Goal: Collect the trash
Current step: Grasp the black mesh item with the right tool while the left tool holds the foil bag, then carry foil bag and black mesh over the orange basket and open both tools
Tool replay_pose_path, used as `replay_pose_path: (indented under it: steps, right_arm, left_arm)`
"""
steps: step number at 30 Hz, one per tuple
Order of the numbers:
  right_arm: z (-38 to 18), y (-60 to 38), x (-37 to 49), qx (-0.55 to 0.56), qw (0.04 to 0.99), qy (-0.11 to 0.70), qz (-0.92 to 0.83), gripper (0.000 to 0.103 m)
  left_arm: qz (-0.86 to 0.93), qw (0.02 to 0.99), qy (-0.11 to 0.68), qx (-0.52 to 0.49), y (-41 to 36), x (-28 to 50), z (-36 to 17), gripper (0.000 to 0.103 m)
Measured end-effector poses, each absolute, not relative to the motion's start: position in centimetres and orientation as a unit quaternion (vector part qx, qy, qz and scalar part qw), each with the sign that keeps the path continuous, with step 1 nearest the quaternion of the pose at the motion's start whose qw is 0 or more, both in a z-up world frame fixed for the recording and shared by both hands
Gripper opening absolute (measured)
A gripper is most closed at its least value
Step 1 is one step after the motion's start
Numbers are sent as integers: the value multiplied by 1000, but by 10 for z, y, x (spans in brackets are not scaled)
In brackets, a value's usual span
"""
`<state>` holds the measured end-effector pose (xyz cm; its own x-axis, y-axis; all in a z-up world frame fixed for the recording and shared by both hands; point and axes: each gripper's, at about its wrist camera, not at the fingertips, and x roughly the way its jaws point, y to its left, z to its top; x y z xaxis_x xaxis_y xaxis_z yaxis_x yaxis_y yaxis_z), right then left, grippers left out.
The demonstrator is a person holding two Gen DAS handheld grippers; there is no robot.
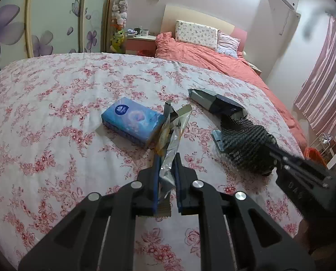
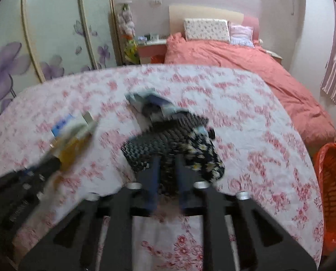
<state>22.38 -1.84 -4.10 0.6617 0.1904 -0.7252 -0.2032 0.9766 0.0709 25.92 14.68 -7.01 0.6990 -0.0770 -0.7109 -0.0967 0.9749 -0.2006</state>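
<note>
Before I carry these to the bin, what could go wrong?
1. The left gripper pinches only the lower end of the wrapper; the long free end could snag the tissue pack beside it or slip out.
2. The right gripper holds a dark mesh bundle that overlaps the blue-grey packet, which may drag along.
3. The right view is blurred, so that grip is hard to confirm before reaching the orange bin.

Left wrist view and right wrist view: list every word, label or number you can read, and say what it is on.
"DA": embossed letters on the right gripper body, lower right of the left wrist view; the rest is too dark to read.
Blue tissue pack: a round dark-blue logo with white marks, too small to read.
Dark blue and grey wrapper: no legible print.
Right wrist view: motion-blurred, nothing readable.
</note>
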Motion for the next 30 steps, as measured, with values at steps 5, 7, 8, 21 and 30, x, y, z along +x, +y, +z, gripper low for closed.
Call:
replay_pose_path:
  steps: [5, 7, 8, 21, 30]
  right_arm:
    - [-29, -37, 210, 5, 920, 376, 111, 5]
    - [-19, -46, 205, 13, 925, 363, 110, 5]
    - [-16, -49, 202, 18, 927, 357, 110, 5]
    - [42, -101, 179, 81, 950, 284, 101, 5]
    - [55, -132, 165, 96, 959, 255, 74, 5]
  left_arm:
    - [1, 916, 383, -115, 146, 259, -66, 13]
    - [-2, 917, 380, -117, 146, 257, -63, 13]
    - [-4, 918, 379, -117, 145, 257, -62, 13]
    - [-30, 927, 356, -112, 126, 248, -33, 13]
    - [-68, 931, 343, -106, 97, 241, -11, 13]
